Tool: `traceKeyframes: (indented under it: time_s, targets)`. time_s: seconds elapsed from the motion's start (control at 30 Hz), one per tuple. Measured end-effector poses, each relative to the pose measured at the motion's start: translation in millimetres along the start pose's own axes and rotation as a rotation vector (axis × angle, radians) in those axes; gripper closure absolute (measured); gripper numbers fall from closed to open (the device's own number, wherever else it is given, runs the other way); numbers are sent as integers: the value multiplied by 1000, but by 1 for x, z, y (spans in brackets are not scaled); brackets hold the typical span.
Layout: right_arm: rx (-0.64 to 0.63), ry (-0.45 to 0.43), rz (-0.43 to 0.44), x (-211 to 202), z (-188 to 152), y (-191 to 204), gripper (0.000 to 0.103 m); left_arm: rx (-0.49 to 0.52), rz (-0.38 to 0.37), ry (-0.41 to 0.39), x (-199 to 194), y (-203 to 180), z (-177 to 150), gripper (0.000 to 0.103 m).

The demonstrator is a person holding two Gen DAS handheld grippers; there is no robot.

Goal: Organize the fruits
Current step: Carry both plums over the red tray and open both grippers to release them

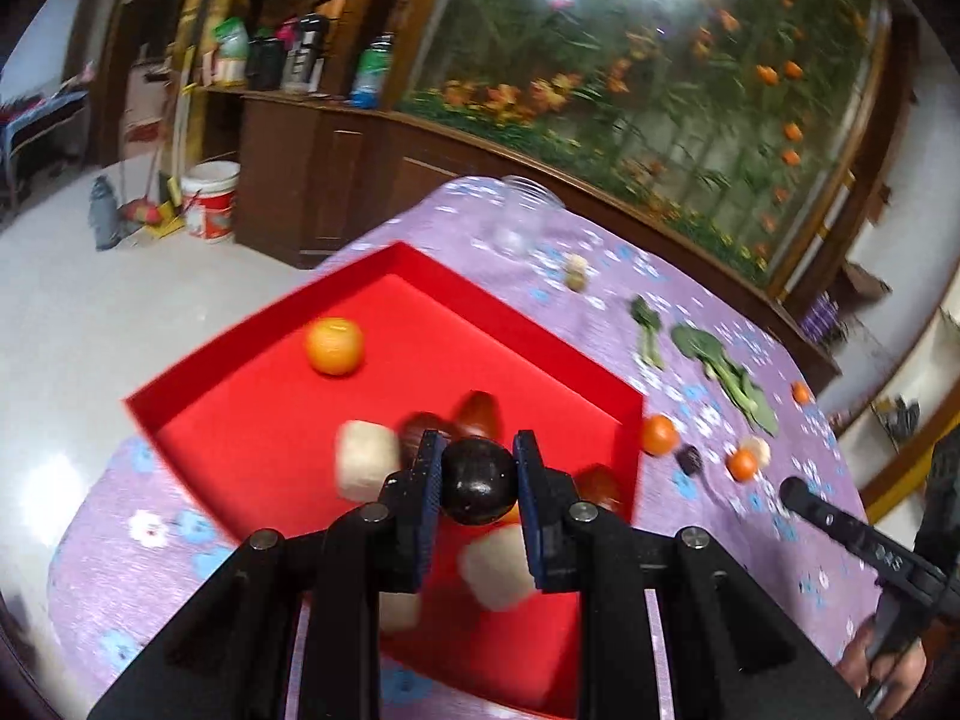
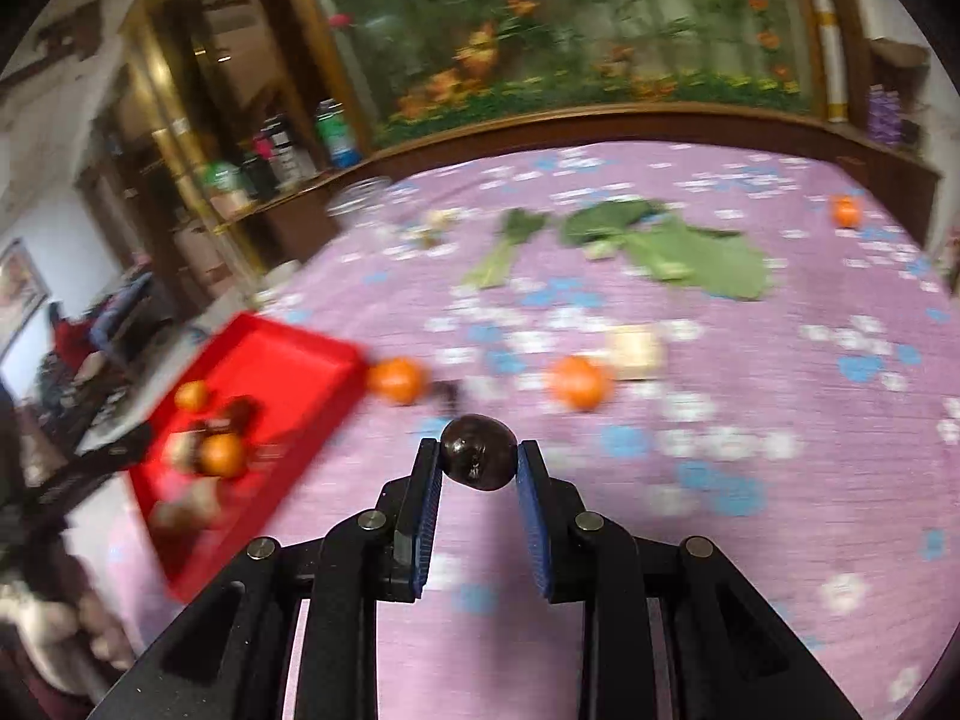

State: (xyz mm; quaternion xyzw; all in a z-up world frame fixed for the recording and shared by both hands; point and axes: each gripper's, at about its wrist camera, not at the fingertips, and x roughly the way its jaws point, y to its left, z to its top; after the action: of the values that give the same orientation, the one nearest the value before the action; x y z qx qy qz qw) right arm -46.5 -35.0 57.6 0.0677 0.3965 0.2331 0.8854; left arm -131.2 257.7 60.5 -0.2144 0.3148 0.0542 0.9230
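A dark round fruit [image 1: 480, 483] sits clamped between the fingers of the left gripper [image 1: 478, 468], held above the red tray [image 1: 384, 258] at the bench's left end. A second dark fruit [image 2: 478, 459] is pinched at the fingertips of the right gripper [image 2: 478, 465], over the purple flowered cloth [image 2: 750, 420] just right of the tray. Inside the tray lie an orange [image 1: 334, 345], pale white chunks [image 1: 366, 459] and reddish-brown fruits [image 1: 479, 414], blurred. On the cloth beside the tray's right rim rest another orange [image 2: 397, 380] and a small dark piece [image 1: 690, 459]; a further orange [image 2: 577, 382] lies touching a pale block [image 2: 637, 351]. Leafy greens [image 2: 690, 246] spread across the middle of the bench, with one orange [image 2: 845, 212] far off near the back edge. A flower mural [image 2: 570, 18] fills the wall behind.
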Motion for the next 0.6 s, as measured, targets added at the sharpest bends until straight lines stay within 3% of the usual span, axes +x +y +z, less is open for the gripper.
traceKeyframes:
  time_s: [0.2, 0.6]
  targets:
    - [-76, 102, 114, 45, 3, 71, 75, 3, 79, -38, -3, 20, 2, 80]
    - [-219, 175, 51, 116, 11, 138, 75, -78, 66, 23, 16, 59, 4, 80]
